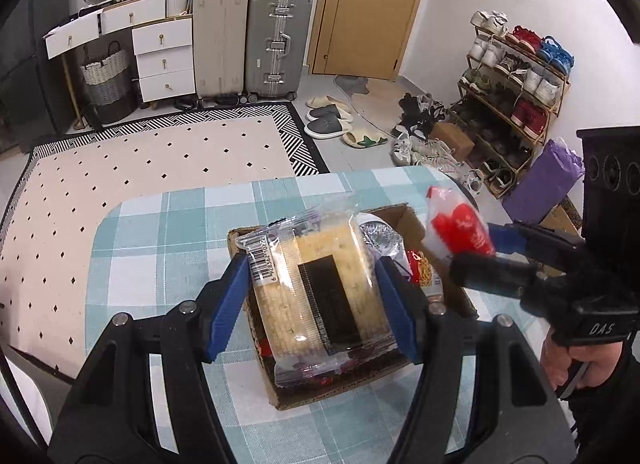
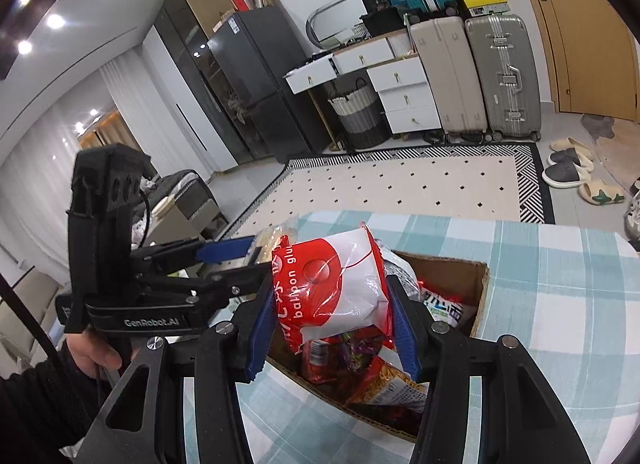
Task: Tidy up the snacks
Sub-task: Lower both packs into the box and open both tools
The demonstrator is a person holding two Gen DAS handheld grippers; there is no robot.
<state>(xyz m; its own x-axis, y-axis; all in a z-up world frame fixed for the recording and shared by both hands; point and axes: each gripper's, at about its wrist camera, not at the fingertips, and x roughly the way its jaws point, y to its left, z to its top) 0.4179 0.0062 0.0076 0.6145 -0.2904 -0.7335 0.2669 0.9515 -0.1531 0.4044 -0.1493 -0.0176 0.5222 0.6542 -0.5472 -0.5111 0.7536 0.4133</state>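
Observation:
My left gripper (image 1: 312, 304) is shut on a clear-wrapped pack of pale crackers (image 1: 324, 288) with a barcode end, held over the open cardboard box (image 1: 416, 223). My right gripper (image 2: 332, 300) is shut on a red and white packet (image 2: 340, 284) printed "balloon glu", above the same cardboard box (image 2: 460, 268). Inside the box lie several snack packs, among them a red noodle bag (image 2: 384, 384) and a silver foil pack (image 1: 380, 240). The right gripper (image 1: 486, 242) with its red and white packet (image 1: 456, 227) shows at the right of the left wrist view. The left gripper (image 2: 240, 252) shows at the left of the right wrist view.
The box stands on a table with a teal and white checked cloth (image 1: 160, 232). Beyond it are a dotted rug (image 1: 160, 167), suitcases (image 1: 276, 39), a white drawer unit (image 1: 164, 59), slippers (image 1: 328, 119) and a shoe rack (image 1: 516, 95). A person's hand (image 1: 580, 364) holds the right gripper's handle.

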